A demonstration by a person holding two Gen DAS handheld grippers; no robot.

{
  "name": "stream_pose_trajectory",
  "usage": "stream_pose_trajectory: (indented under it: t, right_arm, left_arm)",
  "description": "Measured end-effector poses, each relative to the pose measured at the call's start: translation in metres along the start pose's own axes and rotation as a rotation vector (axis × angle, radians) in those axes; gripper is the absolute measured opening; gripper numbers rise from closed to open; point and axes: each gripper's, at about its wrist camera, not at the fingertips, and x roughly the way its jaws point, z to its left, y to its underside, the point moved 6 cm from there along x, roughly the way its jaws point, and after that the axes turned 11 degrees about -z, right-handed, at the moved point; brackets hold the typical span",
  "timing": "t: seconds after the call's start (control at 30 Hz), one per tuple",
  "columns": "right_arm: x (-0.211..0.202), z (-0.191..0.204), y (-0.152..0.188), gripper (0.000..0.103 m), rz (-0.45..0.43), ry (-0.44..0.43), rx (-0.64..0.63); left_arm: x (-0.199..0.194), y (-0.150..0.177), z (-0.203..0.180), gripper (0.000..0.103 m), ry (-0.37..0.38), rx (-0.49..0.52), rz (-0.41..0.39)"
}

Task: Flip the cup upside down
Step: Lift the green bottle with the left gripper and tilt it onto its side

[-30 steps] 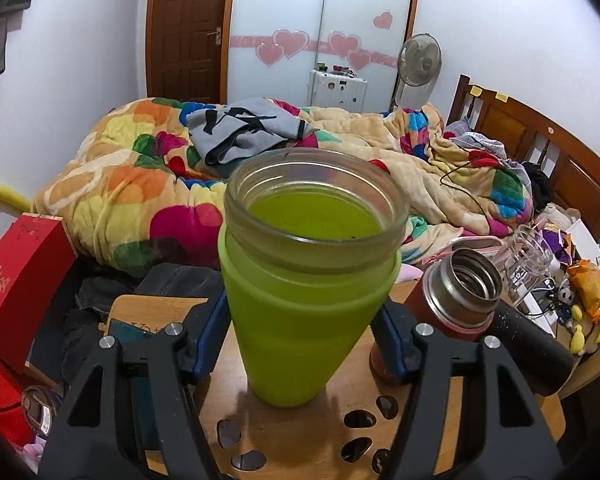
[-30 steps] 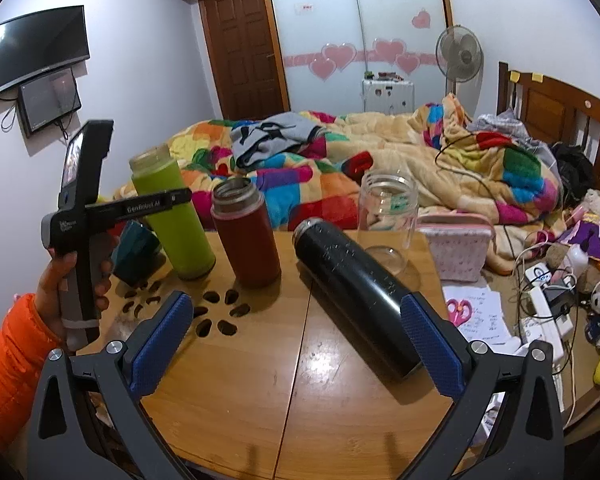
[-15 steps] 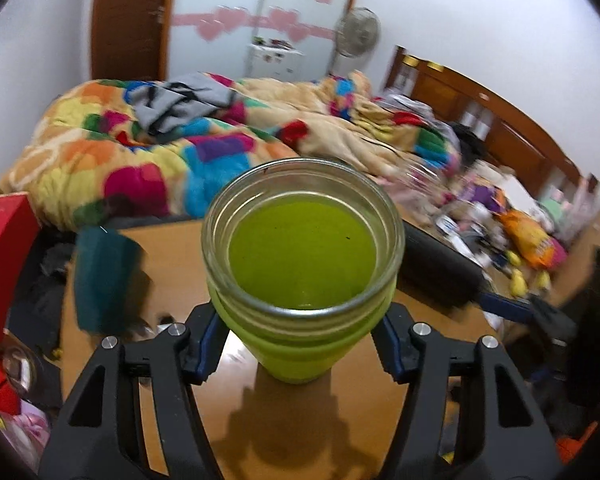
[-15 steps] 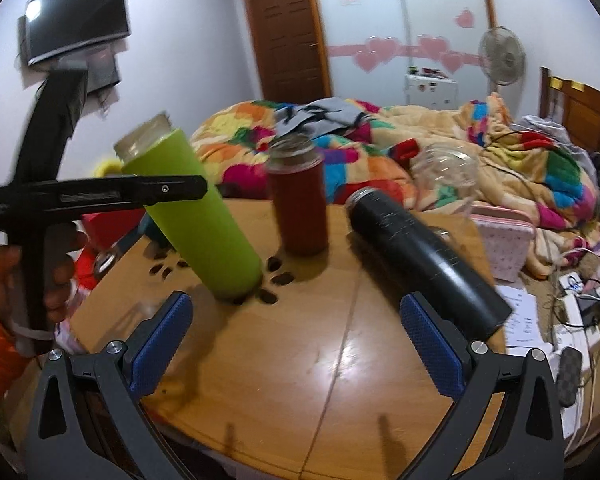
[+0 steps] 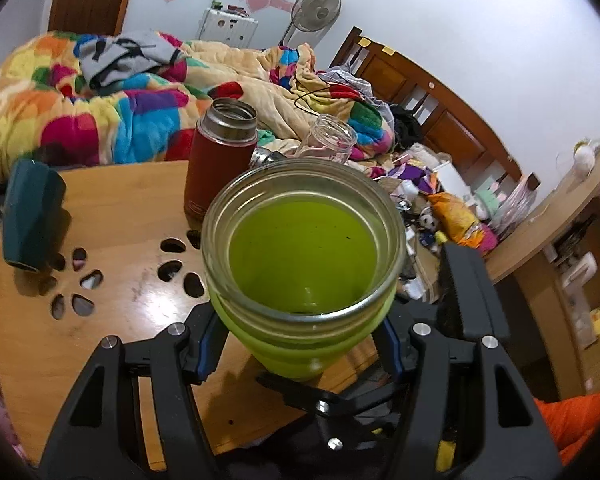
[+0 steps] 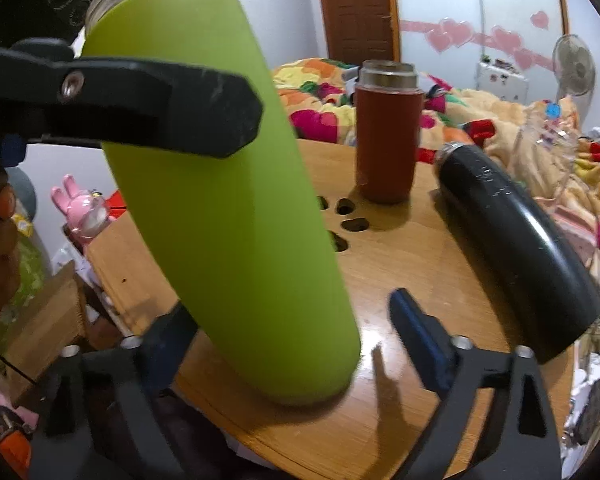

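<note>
1. A dark teal cup point(image 5: 30, 216) lies at the left of the round wooden table point(image 5: 112, 320).
2. The left gripper point(image 5: 300, 344) clamps the tall lime-green cup point(image 5: 304, 264), tilted above the table.
3. The right gripper point(image 6: 300, 344) brackets its base point(image 6: 300, 360), blue pads point(image 6: 420, 336) spread.
4. A red steel-rimmed flask point(image 6: 388, 132) stands upright; a black flask point(image 6: 516, 248) lies on its side.

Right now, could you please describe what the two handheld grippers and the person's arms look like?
Both are black plastic frames with triangular cut-outs and silver screw heads. The left gripper has blue pads on its fingers; the right gripper has the same, its right pad plainly blue. An orange sleeve covers the person's arm in the left view. No cables or readable markings show on either gripper.
</note>
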Motion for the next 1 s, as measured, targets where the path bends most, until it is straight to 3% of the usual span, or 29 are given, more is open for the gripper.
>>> stream_pose_trajectory:
  t: [0.03,0.2,0.5,1.0]
  right_arm:
    - [0.0,0.002,0.001,0.074,0.004,-0.014,0.005]
    - [-0.001,0.003,0.002,0.071,-0.021,0.014,-0.04]
    - [-0.004,0.012,0.002,0.064,-0.037,-0.013,-0.059]
    - [0.0,0.017,0.009,0.062,-0.039,-0.05,-0.034]
  left_arm:
    - [0.0,-0.001,0.003,0.063,0.004,-0.018,-0.007]
    - [0.001,-0.002,0.018,0.063,0.021,-0.127,-0.036]
    - [0.023,0.014,0.068,0.07,-0.032,-0.364,-0.03]
    - [0.036,0.041,0.096,0.08,-0.106,-0.448,0.045]
